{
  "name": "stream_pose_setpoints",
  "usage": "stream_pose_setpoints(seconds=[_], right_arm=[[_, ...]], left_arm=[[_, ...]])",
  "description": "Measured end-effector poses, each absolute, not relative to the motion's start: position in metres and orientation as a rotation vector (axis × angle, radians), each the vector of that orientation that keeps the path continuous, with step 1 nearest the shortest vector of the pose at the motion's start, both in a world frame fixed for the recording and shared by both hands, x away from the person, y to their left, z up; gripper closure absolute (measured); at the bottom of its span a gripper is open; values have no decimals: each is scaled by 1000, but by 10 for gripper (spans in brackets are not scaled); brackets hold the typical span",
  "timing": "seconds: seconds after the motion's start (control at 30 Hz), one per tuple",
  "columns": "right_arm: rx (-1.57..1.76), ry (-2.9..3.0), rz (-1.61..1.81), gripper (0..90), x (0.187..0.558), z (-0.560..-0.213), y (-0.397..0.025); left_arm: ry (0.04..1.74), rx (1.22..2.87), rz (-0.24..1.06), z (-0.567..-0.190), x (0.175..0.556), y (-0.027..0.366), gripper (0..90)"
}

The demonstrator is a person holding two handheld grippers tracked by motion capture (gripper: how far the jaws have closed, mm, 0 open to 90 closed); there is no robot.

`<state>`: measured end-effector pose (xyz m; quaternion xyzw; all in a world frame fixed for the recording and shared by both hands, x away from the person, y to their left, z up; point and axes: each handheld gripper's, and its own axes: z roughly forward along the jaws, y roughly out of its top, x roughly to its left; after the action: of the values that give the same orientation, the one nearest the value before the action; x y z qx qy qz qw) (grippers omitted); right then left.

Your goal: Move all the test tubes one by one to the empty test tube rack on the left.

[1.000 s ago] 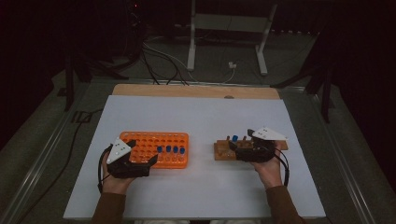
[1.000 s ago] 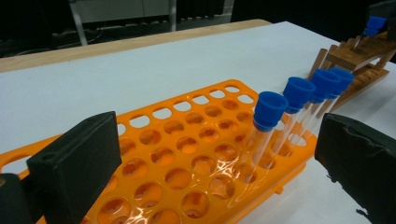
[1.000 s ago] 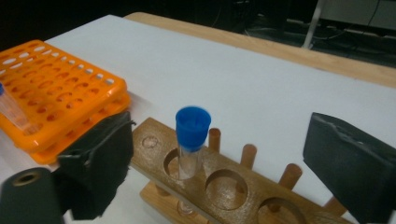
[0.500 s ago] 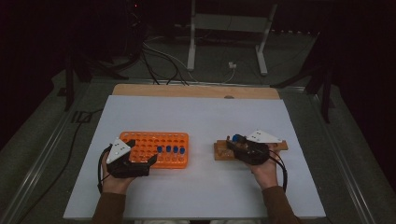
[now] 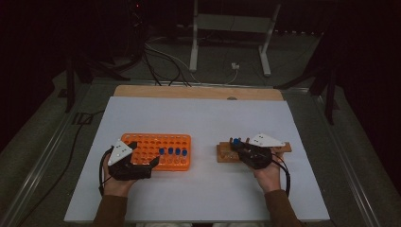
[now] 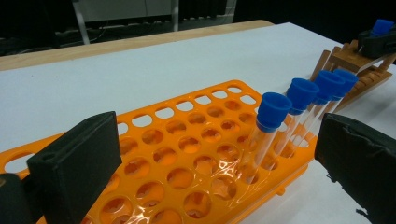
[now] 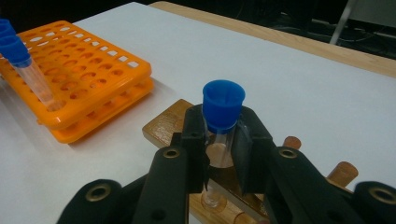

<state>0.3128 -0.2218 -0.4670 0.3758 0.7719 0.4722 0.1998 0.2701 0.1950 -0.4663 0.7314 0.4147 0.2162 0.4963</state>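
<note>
An orange tube rack (image 5: 146,142) lies left of centre on the white table, with several clear blue-capped tubes (image 5: 172,152) standing in a row near its right end. My left gripper (image 5: 142,154) is open, its jaws straddling the rack's near left corner; the left gripper view shows the rack (image 6: 187,154) and the tubes (image 6: 273,112) between the two pads. A wooden rack (image 5: 224,153) lies to the right. My right gripper (image 7: 219,135) is shut on a blue-capped tube (image 7: 223,105) that stands upright in this wooden rack (image 7: 163,123).
White sheet (image 5: 203,118) covers the table, with a bare wooden strip (image 5: 198,92) along the far edge. Beyond it are cables and a metal stand (image 5: 227,28) on a dark floor. Wooden pegs (image 7: 343,172) stick out of the wooden rack near my right jaws.
My right hand has shifted slightly left and toward the person along the wooden rack. The left gripper and the orange rack have stayed put.
</note>
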Motion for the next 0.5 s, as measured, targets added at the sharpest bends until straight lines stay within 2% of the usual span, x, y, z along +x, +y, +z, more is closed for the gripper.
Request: stream_pose_setpoints(seconds=[0.5], right_arm=[[1027, 2127, 1325, 766, 310, -453, -224]], left_arm=[[1004, 1774, 520, -466, 270, 194, 13]])
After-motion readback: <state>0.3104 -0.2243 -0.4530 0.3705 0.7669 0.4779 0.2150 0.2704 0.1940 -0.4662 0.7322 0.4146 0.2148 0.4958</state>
